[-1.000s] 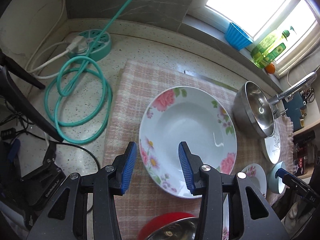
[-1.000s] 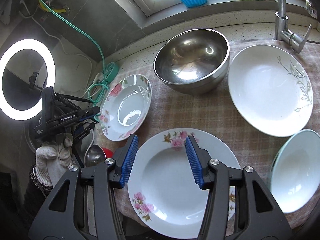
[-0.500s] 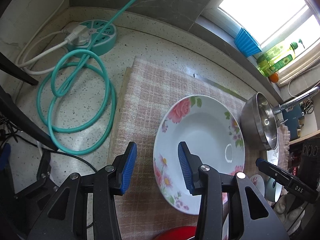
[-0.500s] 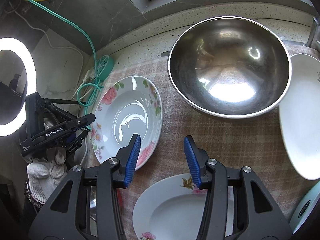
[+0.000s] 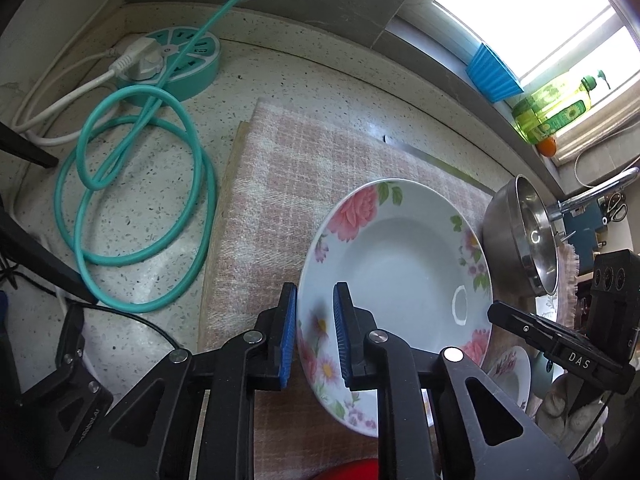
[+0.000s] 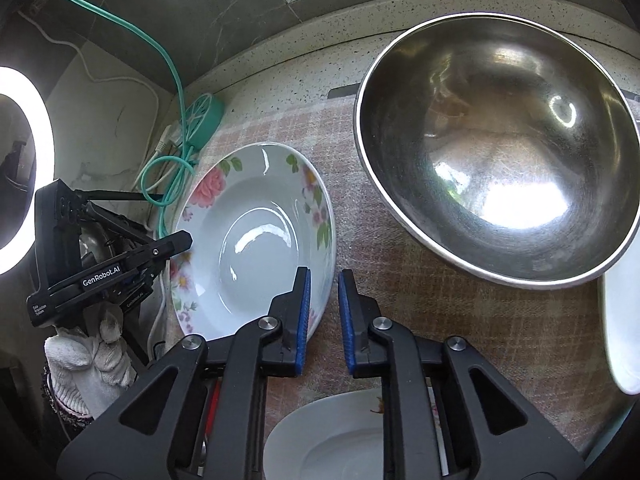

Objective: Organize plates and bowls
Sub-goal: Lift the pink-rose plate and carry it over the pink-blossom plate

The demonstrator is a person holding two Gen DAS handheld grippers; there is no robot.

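The left tool (image 5: 316, 332) is closing on the near left rim of the floral plate (image 5: 404, 276), the right tool (image 6: 323, 316) pinches its right rim, so the plate lies between the 2 tools on the pink cloth (image 5: 276, 184).

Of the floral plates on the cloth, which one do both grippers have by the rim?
The pink-rose plate nearest the teal power hub: left gripper and right gripper straddle opposite rim edges. The other floral plate lies untouched.
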